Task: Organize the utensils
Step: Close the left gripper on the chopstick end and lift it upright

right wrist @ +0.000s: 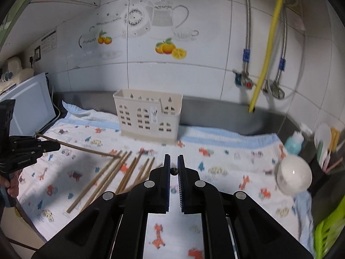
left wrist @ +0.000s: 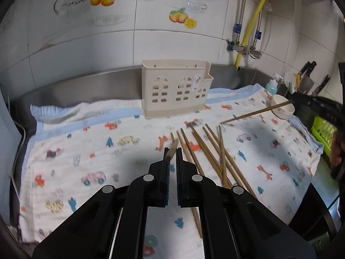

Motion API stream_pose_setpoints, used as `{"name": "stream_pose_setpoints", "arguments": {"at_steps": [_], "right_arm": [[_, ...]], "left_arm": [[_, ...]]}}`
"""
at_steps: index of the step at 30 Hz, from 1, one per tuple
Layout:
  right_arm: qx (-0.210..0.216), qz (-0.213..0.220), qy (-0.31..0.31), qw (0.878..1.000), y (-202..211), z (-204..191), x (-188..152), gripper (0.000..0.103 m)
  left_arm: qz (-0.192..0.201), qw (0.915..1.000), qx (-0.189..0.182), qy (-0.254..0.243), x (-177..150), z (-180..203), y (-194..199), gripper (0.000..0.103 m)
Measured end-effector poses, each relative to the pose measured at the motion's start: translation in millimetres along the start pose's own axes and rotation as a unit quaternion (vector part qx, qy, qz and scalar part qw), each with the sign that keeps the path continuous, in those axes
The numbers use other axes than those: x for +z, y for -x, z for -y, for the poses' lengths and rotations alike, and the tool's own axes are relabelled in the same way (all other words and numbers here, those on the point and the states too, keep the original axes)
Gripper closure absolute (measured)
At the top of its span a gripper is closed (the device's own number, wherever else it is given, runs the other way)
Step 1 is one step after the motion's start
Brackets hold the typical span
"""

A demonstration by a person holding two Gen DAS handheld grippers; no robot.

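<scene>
White wall tiles (right wrist: 176, 75) with fruit and teapot decals (right wrist: 170, 47) back a steel bench (right wrist: 226, 116) spread with a printed cloth (left wrist: 107, 151). A yellow hose (right wrist: 267, 49) and braided pipes (right wrist: 246, 32) hang at right.

Chopsticks (right wrist: 112, 177) beside cream holder (right wrist: 148, 116)

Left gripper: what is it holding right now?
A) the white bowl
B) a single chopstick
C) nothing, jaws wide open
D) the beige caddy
B: the left gripper is shut on one chopstick, whose end pokes out between the jaws in its own view, and the right wrist view shows the chopstick sticking out of it above the cloth.
</scene>
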State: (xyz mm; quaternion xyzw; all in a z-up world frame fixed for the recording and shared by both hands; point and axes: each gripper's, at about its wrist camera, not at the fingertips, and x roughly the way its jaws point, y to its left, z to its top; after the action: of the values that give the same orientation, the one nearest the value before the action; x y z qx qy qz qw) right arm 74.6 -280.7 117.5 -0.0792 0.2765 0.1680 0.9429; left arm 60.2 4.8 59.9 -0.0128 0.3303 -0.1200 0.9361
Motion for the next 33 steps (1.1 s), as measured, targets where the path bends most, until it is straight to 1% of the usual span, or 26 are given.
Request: {"name": "stream_pose_setpoints", "arguments": {"at_steps": [4,11,22,25,33], "right_arm": [[0.014,0.001,0.008,1.0,0,5,22,0.096],[0.014,0.004,0.032,0.999,0,2,46,0.096],[0.025,-0.002,0.037,0.999,-7,-10,39,0.096],[0.023,-0.001,0.037,0.999,-7,-10,40,0.096],[0.018,-0.001,0.036,0.999,-6,-7,39,0.096]], "left_arm": [[0.004,1.0,-0.003,0.006,14,-6,-2,0.099],[0.02,0.9997,-0.006,0.013,27,-13,1,0.1],[0.026,0.9994,-0.011,0.019,18,-16,-1,0.099],[0.029,0.9994,-0.009,0.016,18,-15,-1,0.099],[0.032,0.9991,-0.008,0.027,16,-16,-4,0.099]]}}
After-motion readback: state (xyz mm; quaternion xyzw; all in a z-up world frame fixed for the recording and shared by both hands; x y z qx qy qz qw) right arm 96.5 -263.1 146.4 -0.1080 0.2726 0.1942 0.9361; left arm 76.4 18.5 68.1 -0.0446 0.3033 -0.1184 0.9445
